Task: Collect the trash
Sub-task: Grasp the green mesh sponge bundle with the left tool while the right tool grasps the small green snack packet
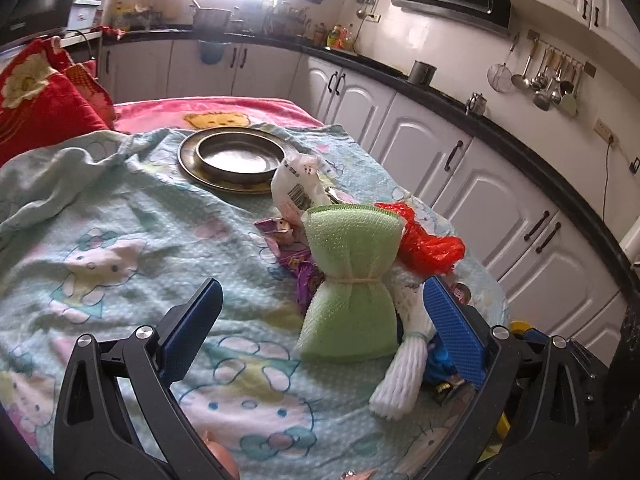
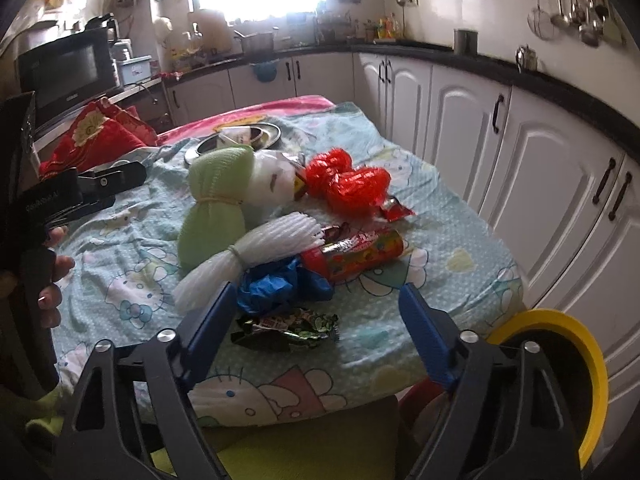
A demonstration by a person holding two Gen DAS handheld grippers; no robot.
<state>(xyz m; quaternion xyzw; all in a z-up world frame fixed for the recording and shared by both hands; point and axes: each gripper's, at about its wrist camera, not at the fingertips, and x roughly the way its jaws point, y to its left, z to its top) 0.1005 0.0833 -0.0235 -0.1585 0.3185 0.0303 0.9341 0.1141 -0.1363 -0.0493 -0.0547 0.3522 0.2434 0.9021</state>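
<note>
A pile of trash lies on the cartoon-print cloth (image 1: 120, 240). In the left wrist view my left gripper (image 1: 326, 322) stands open, its blue pads on either side of a green foam-net bundle (image 1: 352, 280) without pressing it. A white foam net (image 1: 400, 376) lies by the right pad, and a red plastic bag (image 1: 428, 244) and a purple wrapper (image 1: 288, 248) lie beyond. In the right wrist view my right gripper (image 2: 318, 322) is open over a green-black foil wrapper (image 2: 288, 328), which no pad touches. Blue plastic (image 2: 280, 284) and a red printed tube (image 2: 356, 256) lie just ahead.
A metal plate (image 1: 236, 160) sits at the far end of the cloth, with red cushions (image 1: 40, 108) to its left. A yellow-rimmed bin (image 2: 560, 380) stands low at the right, beside white cabinets (image 2: 520, 160). A hand (image 2: 52, 272) grips the other gripper's handle.
</note>
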